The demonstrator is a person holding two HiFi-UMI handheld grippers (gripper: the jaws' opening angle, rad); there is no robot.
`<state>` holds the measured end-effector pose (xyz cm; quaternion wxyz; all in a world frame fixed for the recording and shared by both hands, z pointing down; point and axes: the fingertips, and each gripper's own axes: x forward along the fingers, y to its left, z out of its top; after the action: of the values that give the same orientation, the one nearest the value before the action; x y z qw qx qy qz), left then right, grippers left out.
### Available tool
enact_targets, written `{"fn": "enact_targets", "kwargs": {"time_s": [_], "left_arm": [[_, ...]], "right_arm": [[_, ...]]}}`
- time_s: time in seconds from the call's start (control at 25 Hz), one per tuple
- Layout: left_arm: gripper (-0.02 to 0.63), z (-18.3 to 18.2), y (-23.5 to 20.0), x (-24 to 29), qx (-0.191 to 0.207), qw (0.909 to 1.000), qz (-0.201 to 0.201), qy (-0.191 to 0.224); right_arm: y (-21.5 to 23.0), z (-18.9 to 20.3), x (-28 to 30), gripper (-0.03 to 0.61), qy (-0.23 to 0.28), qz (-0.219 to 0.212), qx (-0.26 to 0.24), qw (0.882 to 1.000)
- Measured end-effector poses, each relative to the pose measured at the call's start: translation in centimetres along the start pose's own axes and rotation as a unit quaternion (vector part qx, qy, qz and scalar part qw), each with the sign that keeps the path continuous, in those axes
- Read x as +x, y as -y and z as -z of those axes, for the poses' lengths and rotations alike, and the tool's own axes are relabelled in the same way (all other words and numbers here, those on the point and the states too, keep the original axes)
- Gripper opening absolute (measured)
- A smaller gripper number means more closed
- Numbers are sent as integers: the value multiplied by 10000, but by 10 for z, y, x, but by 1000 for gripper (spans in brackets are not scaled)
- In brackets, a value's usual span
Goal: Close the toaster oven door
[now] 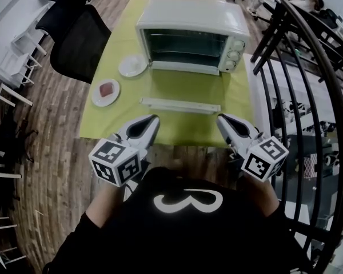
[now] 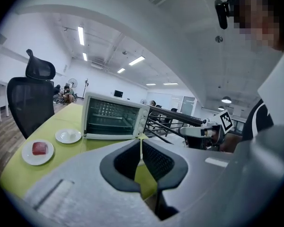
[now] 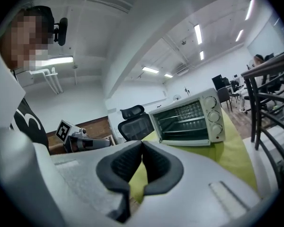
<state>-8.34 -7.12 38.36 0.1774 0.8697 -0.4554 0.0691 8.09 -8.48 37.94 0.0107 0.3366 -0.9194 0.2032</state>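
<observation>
Right, holding left gripper [image 1: 151,121] and right gripper [image 1: 222,120] shut on nothing, over the table's [image 1: 177,131] near edge. Ahead, at the far edge: toaster oven [image 1: 191,41], door [image 1: 186,84] dropped flat toward here, handle [image 1: 180,105] well apart from both tips. Probably risky: lifting off-centre and slipping off the handle, letting the door flop back; shoving hard and skidding the oven across the table.
</observation>
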Motion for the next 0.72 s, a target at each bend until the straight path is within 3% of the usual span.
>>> {"fn": "enact_targets", "kwargs": {"time_s": [0.48, 0.56, 0.72], "left_arm": [[24, 46, -65, 21, -201, 9978, -386, -495], [66, 59, -78, 28, -277, 9965, -439, -649], [116, 84, -106, 42, -397, 9922, -607, -1010]], "right_arm": [[68, 53, 5, 3, -516, 861, 109, 9949], [79, 65, 9, 106, -655, 975, 204, 9929], [103, 89, 18, 110, -988, 1281, 278, 9864]]}}
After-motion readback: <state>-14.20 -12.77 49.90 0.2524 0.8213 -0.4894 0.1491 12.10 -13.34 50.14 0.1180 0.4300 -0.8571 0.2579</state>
